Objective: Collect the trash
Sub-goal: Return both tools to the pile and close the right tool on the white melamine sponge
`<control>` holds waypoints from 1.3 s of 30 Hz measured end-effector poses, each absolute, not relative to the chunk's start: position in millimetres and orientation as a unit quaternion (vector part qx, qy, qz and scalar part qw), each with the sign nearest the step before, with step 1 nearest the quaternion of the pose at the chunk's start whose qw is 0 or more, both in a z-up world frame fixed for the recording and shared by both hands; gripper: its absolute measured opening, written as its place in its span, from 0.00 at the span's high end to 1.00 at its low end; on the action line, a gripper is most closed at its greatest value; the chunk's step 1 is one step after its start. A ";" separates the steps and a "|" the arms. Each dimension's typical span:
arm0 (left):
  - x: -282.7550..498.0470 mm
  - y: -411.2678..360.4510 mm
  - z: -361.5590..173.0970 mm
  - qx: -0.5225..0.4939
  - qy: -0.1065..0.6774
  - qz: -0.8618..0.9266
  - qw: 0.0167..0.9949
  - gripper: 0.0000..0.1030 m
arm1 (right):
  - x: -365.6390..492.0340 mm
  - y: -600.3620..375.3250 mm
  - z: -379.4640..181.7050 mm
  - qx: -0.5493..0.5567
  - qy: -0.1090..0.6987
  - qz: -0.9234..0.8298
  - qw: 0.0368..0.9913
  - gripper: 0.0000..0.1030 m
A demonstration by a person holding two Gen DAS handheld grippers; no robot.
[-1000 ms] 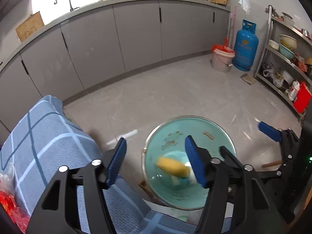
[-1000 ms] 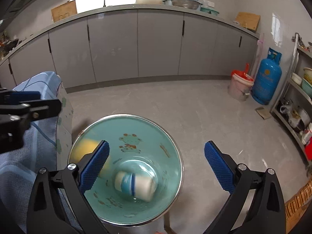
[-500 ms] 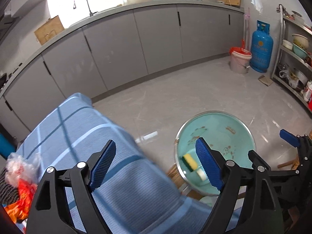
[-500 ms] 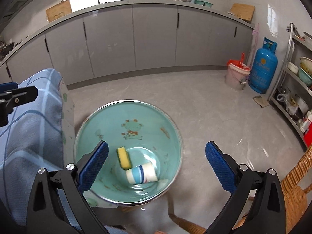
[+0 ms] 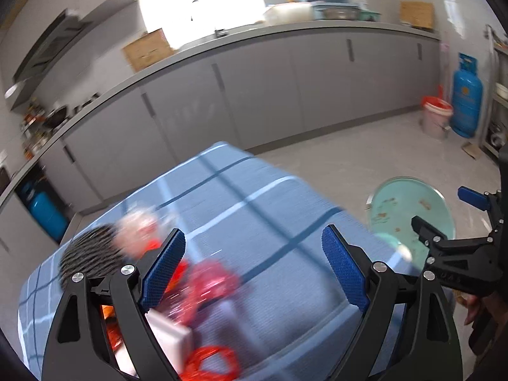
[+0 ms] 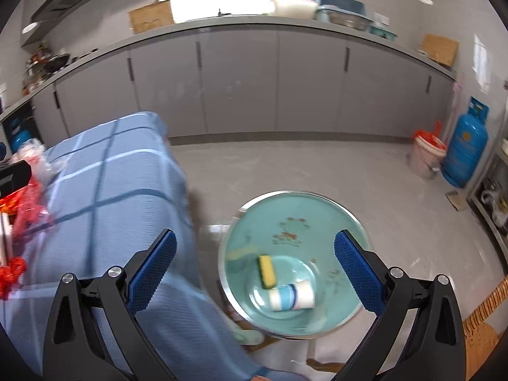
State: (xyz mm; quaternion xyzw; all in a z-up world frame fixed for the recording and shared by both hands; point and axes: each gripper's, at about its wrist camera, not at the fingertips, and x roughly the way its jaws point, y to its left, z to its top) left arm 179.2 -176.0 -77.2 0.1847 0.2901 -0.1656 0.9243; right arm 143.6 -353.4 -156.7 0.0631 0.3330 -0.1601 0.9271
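the teal basin (image 6: 295,219) sits low in the right wrist view, centre to lower right of the frame, parked on what looks like a stool just off the edge of the blue checked tablecloth (image 6: 120,190), and i'd say it stands there so trash can be dropped straight off the table into it. inside it lie a yellow sponge (image 6: 266,270) and a striped paper cup (image 6: 292,295) on its side, touching or nearly so at the bottom of the bowl. the right gripper (image 6: 254,273) hangs above the basin with its blue pads spread wide and nothing between them. in the left wrist view the left gripper (image 5: 254,270) is also spread wide and empty, pointed at the table, where the rest of the trash sits in the lower left of the frame: red plastic wrappers (image 5: 212,282), a pale crinkled bag (image 5: 136,228), a flat white box (image 5: 171,336) and a dark round woven thing (image 5: 92,254), all blurred, so i can't tell what overlaps what. my guess is the left side is lining up on the red wrappers next; they look light and crumply, likely to slip from a shallow pinch.
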 end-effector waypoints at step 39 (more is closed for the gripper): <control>183.3 112.9 -117.9 0.055 0.369 0.106 0.922 0.13 | 192.8 -55.3 -127.8 -0.136 0.330 0.115 0.927 0.05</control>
